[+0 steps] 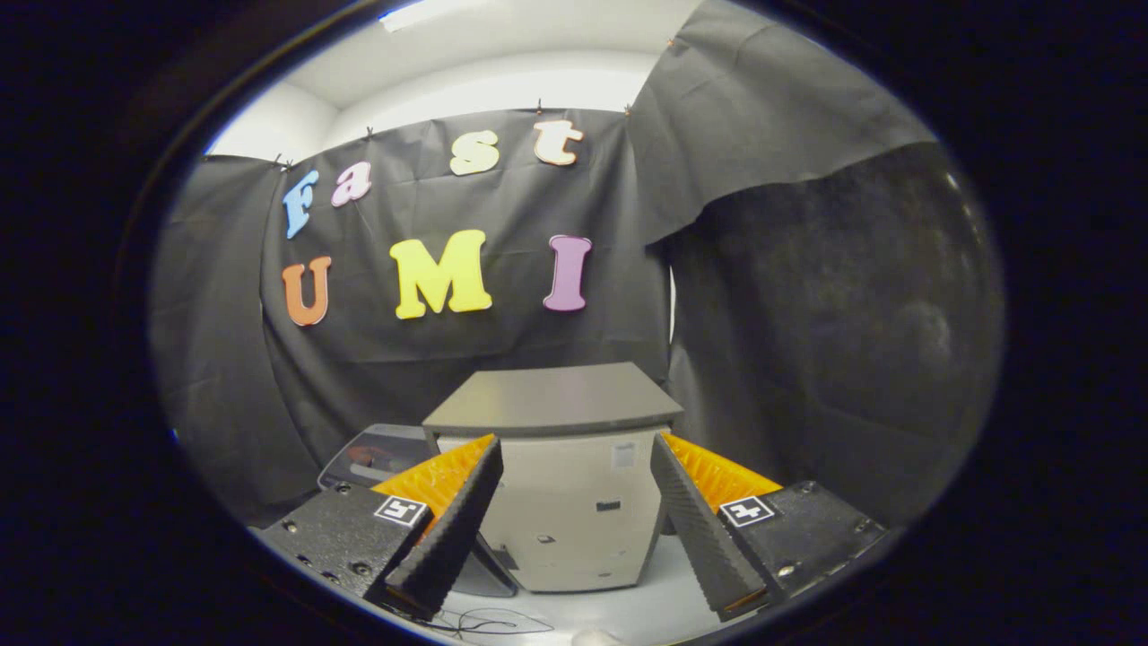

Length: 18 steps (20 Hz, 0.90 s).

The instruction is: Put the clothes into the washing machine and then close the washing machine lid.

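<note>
The small boxy washing machine [574, 502] looked like smooth, matt pale plastic, topped by a flat grey lid [552, 395] with a dull sheen. The open tongs [574, 529] wore ribbed, rough-textured pads [453, 529], and the white surface [628, 610] beneath appeared smooth and faintly glossy.

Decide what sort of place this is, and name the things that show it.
Probably a staged test booth, not a home laundry: black cloth wall pinned up behind, a small toy-like washing machine on a white tabletop, and the open gripper held before it.

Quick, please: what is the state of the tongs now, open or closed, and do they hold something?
Tongs: open, holding nothing; the washing machine stands beyond the fingers, apart from them.
</note>
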Tool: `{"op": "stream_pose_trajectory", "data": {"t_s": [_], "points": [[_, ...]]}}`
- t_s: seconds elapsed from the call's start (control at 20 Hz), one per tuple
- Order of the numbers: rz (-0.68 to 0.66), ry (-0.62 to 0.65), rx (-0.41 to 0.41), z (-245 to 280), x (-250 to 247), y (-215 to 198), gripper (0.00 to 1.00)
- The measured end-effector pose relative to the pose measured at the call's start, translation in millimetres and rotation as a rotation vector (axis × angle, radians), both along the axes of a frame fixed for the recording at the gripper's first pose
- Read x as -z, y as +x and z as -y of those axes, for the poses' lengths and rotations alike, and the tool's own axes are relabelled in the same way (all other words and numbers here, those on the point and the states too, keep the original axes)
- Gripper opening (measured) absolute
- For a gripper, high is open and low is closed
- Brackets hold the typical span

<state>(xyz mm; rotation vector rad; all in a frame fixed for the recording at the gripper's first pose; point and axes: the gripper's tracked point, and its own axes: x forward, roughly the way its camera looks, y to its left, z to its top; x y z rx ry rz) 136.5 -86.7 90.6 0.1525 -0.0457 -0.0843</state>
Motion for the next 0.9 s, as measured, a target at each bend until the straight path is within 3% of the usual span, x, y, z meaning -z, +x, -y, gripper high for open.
{"op": "stream_pose_trajectory", "data": {"t_s": [0.25, 0.5, 0.9], "points": [[-0.044, -0.081, -0.009, 4, 49, -32, 1.00], [-0.087, -0.041, -0.034, -4, 83, -57, 1.00], [-0.075, -0.042, -0.027, 1, 85, -69, 1.00]]}}
